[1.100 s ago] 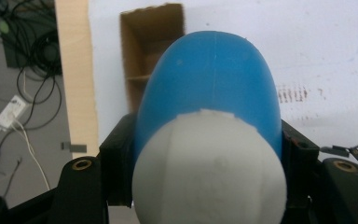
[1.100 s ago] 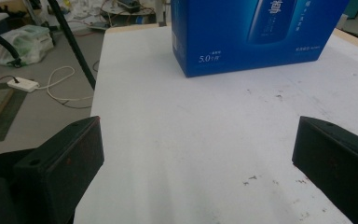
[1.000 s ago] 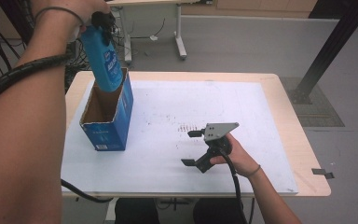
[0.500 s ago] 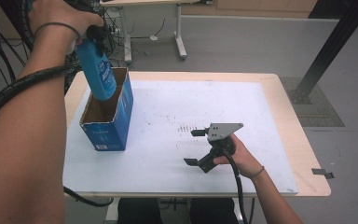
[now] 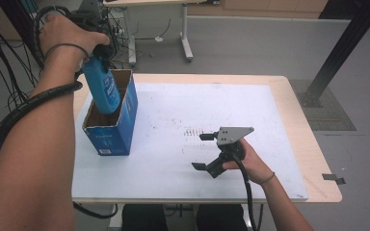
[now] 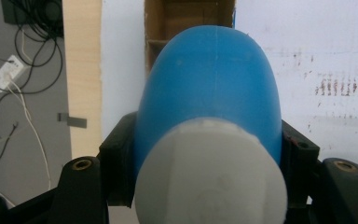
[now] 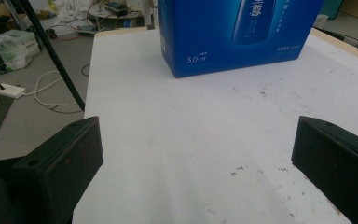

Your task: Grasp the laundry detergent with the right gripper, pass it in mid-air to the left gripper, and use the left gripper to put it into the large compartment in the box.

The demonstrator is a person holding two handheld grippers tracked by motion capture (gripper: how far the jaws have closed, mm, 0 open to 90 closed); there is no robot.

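Inside the open blue box (image 5: 110, 126), the blue bottle (image 5: 101, 86) is partly lowered, clamped by the left gripper (image 5: 94, 50); the right gripper (image 5: 203, 151) rests with jaws apart

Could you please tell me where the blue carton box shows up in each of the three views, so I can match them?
High view: the blue carton box stands open-topped at the table's left, the blue bottle entering it.
Left gripper view: its brown inside is at top centre, beyond the bottle.
Right gripper view: its printed blue side is at top centre.
Shared landmark: the white table sheet.
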